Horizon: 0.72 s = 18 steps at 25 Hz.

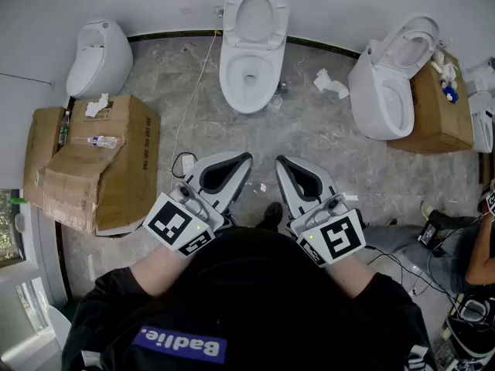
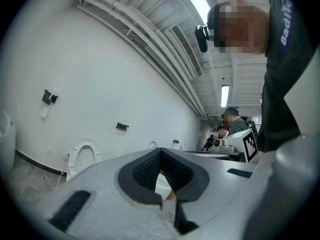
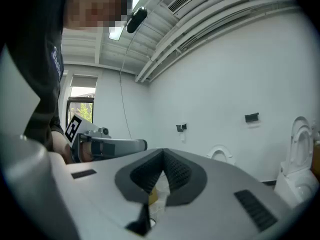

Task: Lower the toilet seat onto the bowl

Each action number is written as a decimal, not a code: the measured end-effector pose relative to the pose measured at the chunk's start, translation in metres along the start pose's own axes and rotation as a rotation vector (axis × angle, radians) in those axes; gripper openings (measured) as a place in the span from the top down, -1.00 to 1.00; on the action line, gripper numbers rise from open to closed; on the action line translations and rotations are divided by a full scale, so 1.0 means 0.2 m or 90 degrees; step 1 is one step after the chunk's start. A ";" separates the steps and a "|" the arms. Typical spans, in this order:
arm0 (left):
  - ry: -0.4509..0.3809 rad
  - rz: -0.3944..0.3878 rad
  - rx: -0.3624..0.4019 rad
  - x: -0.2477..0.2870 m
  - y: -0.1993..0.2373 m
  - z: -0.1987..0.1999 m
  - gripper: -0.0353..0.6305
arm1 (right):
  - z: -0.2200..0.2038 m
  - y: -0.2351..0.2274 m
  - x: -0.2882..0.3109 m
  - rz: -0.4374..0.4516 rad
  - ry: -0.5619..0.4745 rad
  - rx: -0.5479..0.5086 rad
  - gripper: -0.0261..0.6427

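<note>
The person wears a black top with a purple patch lettered in white on its front. Its sleeves end short of the wrists. The left hand-held gripper and the right hand-held gripper are pale grey shells, their jaws lined with black textured pads (each lining reads as a dark loop). Each carries a white cube of black square markers with a small green light.

Bright, even glow from ceiling strip; soft shadows; fisheye-warped, dark-vignetted edges.
</note>
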<state>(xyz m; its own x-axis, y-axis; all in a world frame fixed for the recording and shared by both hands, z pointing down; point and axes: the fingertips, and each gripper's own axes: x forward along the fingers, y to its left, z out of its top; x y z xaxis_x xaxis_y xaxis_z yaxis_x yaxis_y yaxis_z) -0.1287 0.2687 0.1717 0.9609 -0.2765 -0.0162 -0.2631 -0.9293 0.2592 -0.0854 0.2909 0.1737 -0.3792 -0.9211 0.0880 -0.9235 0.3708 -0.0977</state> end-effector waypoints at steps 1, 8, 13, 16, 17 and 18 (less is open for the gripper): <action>0.001 -0.001 0.000 0.00 0.00 -0.01 0.89 | 0.00 0.00 0.00 0.002 -0.001 0.000 0.86; 0.004 0.000 -0.002 0.02 -0.01 -0.02 0.89 | 0.00 -0.01 0.00 0.007 -0.002 -0.001 0.86; 0.003 0.002 -0.002 0.03 -0.01 -0.03 0.89 | -0.01 -0.01 -0.01 0.010 -0.002 -0.002 0.86; 0.003 0.003 -0.002 0.03 0.00 -0.02 0.89 | 0.00 -0.01 0.00 0.013 -0.004 0.000 0.86; 0.003 0.003 -0.002 0.04 0.00 -0.02 0.89 | 0.00 -0.02 0.00 0.015 -0.007 0.002 0.86; 0.003 0.004 -0.003 0.04 0.00 -0.03 0.89 | 0.00 -0.02 0.00 0.015 -0.010 0.007 0.86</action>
<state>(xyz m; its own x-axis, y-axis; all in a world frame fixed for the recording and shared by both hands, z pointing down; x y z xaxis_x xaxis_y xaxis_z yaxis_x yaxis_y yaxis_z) -0.1195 0.2685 0.1766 0.9598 -0.2806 -0.0095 -0.2683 -0.9267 0.2632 -0.0808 0.2889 0.1740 -0.4003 -0.9137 0.0697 -0.9134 0.3917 -0.1103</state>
